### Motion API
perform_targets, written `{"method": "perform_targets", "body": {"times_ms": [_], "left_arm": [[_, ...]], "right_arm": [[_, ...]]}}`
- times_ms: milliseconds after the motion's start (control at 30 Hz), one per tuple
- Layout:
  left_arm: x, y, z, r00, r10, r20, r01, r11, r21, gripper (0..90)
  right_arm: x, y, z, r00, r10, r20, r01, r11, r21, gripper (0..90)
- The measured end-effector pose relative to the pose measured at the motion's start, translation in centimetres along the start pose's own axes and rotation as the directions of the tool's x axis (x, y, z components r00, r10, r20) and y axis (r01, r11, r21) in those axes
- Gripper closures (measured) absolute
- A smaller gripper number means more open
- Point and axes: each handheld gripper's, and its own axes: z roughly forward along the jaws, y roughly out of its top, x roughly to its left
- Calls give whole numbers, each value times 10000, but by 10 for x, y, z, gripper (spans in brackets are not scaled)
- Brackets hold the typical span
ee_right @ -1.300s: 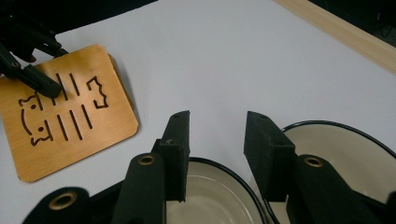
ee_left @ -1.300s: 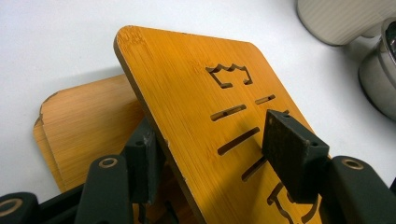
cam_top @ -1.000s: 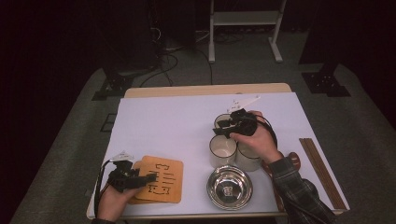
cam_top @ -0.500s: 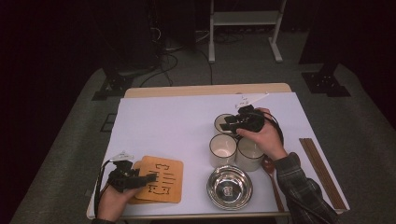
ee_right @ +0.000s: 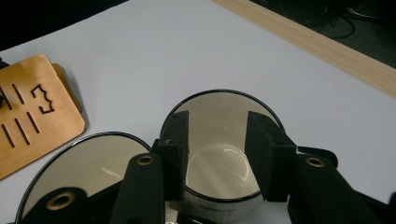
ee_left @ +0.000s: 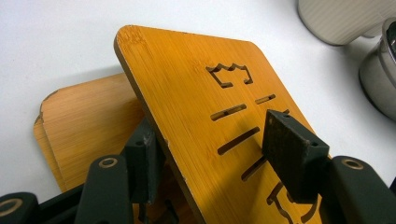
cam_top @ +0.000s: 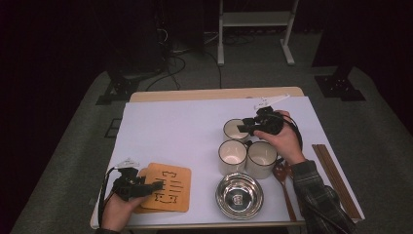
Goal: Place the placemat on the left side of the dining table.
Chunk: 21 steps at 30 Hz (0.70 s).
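**Fingers at the far cup, board tipped up**

Fingers of our right gripper stand partly open over the far cream enamel cup with a dark rim; they seem to dip inside it, and we cannot tell whether they press its wall. Our left gripper is half open, holding up the top cut-out bamboo board by its edge, tilted above the rest of the stack at the near left of the white tabletop.

We judge this the pick-up step; next we need a firm close on the rim, then a straight lift clear of the neighbours.

We count three cups, at least two boards, one steel bowl, one wooden spoon and one pair of chopsticks.
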Motion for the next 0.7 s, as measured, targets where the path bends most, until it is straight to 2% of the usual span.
{"method": "perform_targets", "body": {"times_ms": [700], "left_arm": [[0,0,0,10000,-65,12,65,10000,3,402]], "right_arm": [[-27,-10,-16,9950,665,746,-649,9976,-235,553]]}}
